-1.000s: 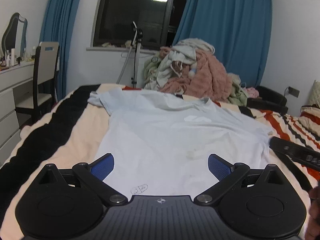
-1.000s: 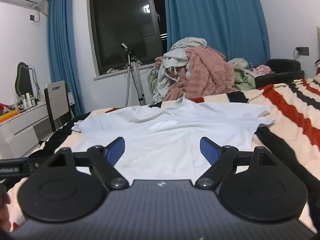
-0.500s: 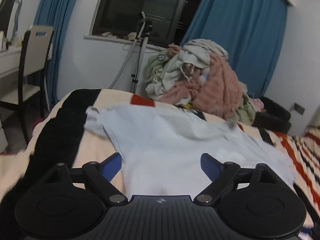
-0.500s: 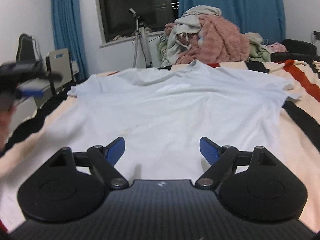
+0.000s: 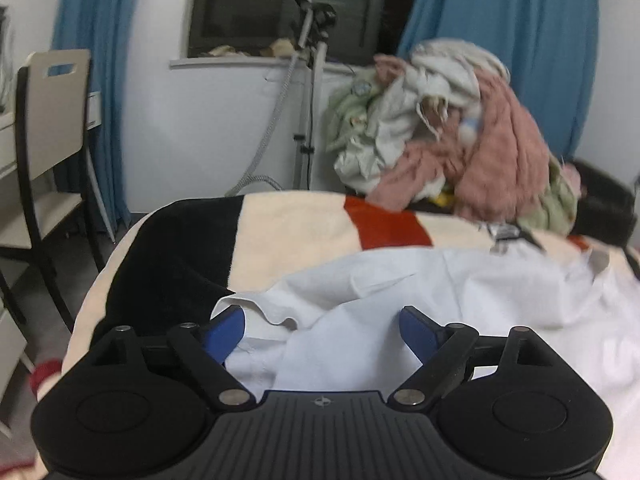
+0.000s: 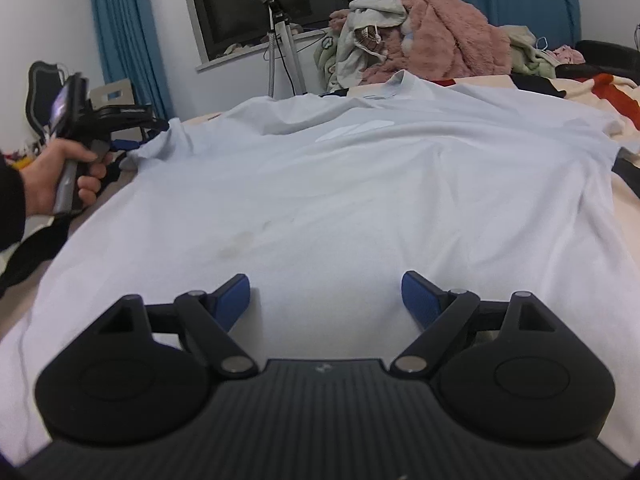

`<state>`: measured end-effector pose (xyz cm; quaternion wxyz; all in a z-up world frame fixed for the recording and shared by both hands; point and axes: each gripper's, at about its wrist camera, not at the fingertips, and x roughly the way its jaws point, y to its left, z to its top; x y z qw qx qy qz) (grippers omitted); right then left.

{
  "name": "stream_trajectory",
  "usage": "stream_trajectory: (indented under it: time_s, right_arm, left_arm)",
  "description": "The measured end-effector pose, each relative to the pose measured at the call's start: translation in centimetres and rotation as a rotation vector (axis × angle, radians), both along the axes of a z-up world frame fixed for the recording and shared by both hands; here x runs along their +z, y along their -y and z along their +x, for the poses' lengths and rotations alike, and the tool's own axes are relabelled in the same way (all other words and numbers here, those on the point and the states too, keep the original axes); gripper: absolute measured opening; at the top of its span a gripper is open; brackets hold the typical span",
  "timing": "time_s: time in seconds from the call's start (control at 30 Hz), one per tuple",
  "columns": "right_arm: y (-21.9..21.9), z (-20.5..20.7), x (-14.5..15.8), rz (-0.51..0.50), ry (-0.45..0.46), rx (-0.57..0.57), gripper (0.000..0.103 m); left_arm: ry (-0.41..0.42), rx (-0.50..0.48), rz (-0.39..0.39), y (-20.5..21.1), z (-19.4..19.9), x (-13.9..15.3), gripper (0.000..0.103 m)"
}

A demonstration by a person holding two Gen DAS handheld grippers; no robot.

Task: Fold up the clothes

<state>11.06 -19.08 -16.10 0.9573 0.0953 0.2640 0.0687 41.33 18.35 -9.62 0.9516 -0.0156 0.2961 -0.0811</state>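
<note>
1. Cotton-looking white T-shirt (image 6: 360, 200) is lying spread flat on the striped bed (image 5: 304, 224), collar twd the clothes pile (image 6: 420, 36).
2. Left gripper (image 5: 322, 330) is hovering at the rumpled sleeve (image 5: 256, 312), jaws wide apart, holding nothing.
3. Right gripper (image 6: 326, 298) is hanging over the lower body of the shirt, also wide open & empty.
4. Fabric is looking thin, light, floppy, prob. sagging & creasing when lifted.
5. Best hold, imo: pinching sleeve hem or shoulder seam w/ left, bottom hem w/ right.

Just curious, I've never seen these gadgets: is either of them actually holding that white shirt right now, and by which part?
No. Both the left gripper and right gripper are open, poised over the white T-shirt without gripping it.
</note>
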Motion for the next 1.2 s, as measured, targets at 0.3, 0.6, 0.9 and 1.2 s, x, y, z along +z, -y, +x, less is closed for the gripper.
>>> stream_trajectory:
  time_s: [0.3, 0.6, 0.9, 1.2]
  right_arm:
    - [0.3, 0.0, 0.1, 0.018, 0.0, -0.007, 0.084]
    - [0.2, 0.3, -0.1, 0.007, -0.009, -0.008, 0.085]
    - [0.3, 0.5, -0.2, 0.011, -0.012, -0.008, 0.086]
    - [0.6, 0.5, -0.1, 0.031, -0.011, -0.014, 0.084]
  left_arm:
    - [-0.159, -0.259, 0.041, 0.8, 1.3, -1.1, 0.075]
    - [-0.25, -0.202, -0.172, -0.8, 4.4, -0.9, 0.044]
    - [-0.156, -0.248, -0.251, -3.2, 0.8, 3.0, 0.009]
    - [-0.098, -0.107, -0.43, -10.4, -2.4, 4.7, 0.008]
